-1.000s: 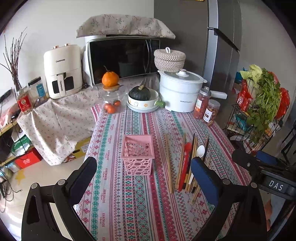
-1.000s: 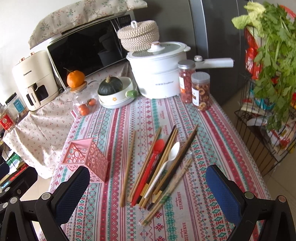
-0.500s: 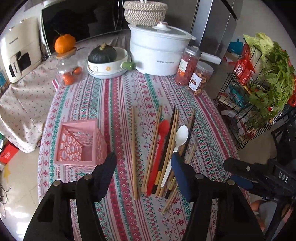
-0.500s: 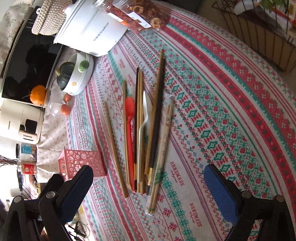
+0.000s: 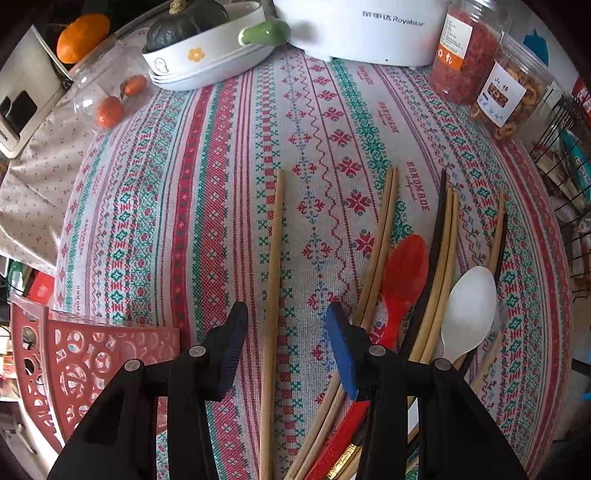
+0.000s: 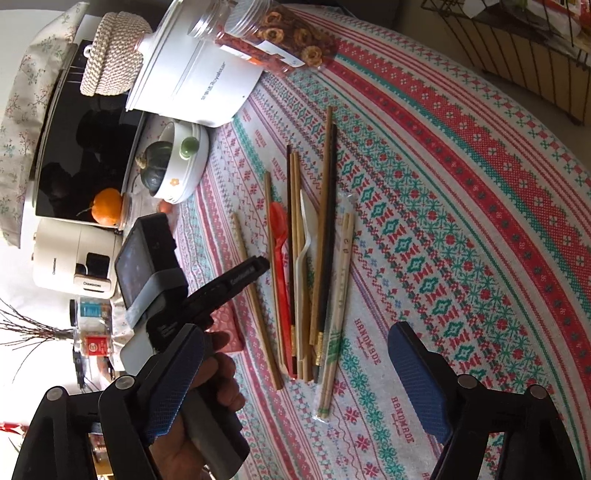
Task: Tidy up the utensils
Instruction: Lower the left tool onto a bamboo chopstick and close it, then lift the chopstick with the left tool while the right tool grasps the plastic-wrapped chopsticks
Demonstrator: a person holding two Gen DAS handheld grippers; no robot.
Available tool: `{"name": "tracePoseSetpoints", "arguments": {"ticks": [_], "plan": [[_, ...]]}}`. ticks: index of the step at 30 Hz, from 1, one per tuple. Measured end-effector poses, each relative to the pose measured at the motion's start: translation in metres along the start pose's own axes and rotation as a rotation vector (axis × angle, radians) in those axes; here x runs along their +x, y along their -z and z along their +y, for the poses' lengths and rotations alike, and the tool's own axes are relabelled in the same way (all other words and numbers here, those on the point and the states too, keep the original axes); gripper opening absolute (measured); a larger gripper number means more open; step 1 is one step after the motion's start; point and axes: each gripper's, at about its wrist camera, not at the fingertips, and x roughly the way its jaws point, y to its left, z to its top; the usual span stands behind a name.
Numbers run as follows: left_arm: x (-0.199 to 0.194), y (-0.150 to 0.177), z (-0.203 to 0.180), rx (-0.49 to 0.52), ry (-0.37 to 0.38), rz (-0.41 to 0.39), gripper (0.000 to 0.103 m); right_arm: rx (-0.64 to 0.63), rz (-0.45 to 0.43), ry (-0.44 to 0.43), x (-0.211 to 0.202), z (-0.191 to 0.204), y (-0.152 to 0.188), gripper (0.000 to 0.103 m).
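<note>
Seen from the left wrist, my left gripper (image 5: pixel 286 310) points steeply down at the striped tablecloth, its jaws closing. A single wooden chopstick (image 5: pixel 273 258) lies between the pads with a gap on each side. To its right lie more chopsticks (image 5: pixel 376 251), a red spoon (image 5: pixel 402 280) and a white spoon (image 5: pixel 469 306). The pink basket (image 5: pixel 92 350) stands at lower left. From the right wrist, my right gripper (image 6: pixel 297 330) hovers over the near ends of the utensil pile (image 6: pixel 306 266), jaws wide but closing, nothing touched. My left gripper (image 6: pixel 258 264), held by a hand (image 6: pixel 207 387), sits over the lone chopstick (image 6: pixel 255 302).
At the table's far end stand a white pot (image 5: pixel 369 29), two food jars (image 5: pixel 461 55), a bowl with a squash (image 5: pixel 207 48) and a glass jar of tomatoes (image 5: pixel 107 96). A wire rack (image 5: pixel 565 147) stands off the right edge. A wrapped chopstick pair (image 6: pixel 338 314) lies rightmost.
My left gripper dropped toward the table, tipped downward and narrowed around the lone chopstick. My right gripper rolled and lowered over the pile, its jaws narrowing a little.
</note>
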Motion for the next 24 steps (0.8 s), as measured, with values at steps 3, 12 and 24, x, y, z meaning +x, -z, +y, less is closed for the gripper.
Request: {"name": "tracePoseSetpoints", "arguments": {"ticks": [3, 12, 24], "plan": [[-0.001, 0.002, -0.001, 0.005, 0.112, 0.01, 0.009, 0.0, 0.016, -0.004, 0.005, -0.001, -0.001, 0.073], [-0.047, 0.044, 0.001, 0.027, 0.295, -0.104, 0.007, -0.011, -0.002, 0.049, 0.009, -0.004, -0.005, 0.059], [-0.2, 0.096, 0.079, 0.076, 0.535, -0.477, 0.007, -0.01, 0.076, 0.213, 0.066, -0.012, -0.016, 0.042]]}}
